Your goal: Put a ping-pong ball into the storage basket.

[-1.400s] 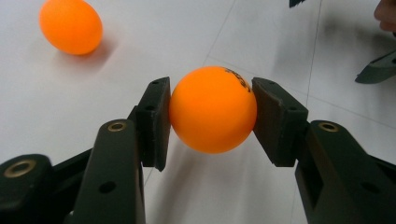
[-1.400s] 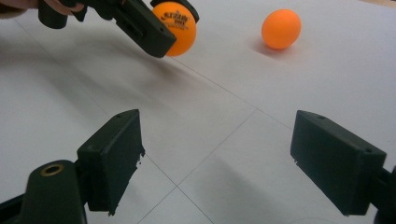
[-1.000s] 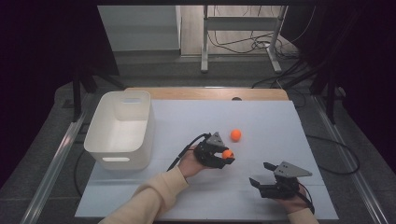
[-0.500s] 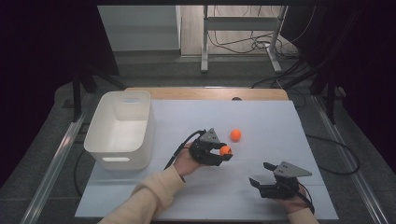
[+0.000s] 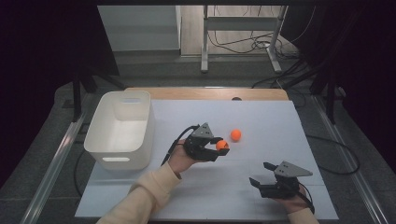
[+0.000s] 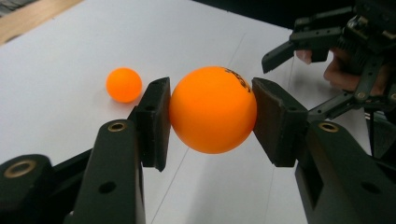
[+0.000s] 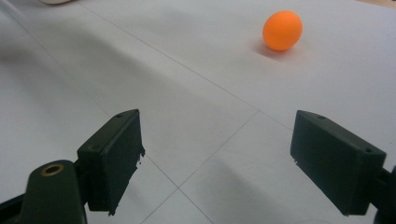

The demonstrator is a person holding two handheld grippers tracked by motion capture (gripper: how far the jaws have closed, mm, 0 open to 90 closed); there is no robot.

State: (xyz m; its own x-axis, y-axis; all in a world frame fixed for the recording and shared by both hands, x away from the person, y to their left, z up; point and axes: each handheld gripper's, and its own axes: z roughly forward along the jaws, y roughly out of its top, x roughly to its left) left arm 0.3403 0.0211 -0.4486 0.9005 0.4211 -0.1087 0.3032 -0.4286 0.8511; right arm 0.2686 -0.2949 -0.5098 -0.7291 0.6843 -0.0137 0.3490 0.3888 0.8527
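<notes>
Left gripper point(image 5: 219, 148) is raised off the table, jaws clamped; right gripper point(image 5: 261, 175) rests low, jaws wide apart.

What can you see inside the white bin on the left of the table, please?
The white bin shows only a bare white floor and inner walls in the high view; no ball lies on the visible part. Its near wall hides the strip of floor just behind it, so that strip cannot be checked.

The white bin point(image 5: 122, 128) blocks the tabletop's point(image 5: 261, 116) left edge; a loose orange ball point(image 5: 236, 135) sits mid-tabletop, bare surface around it.
</notes>
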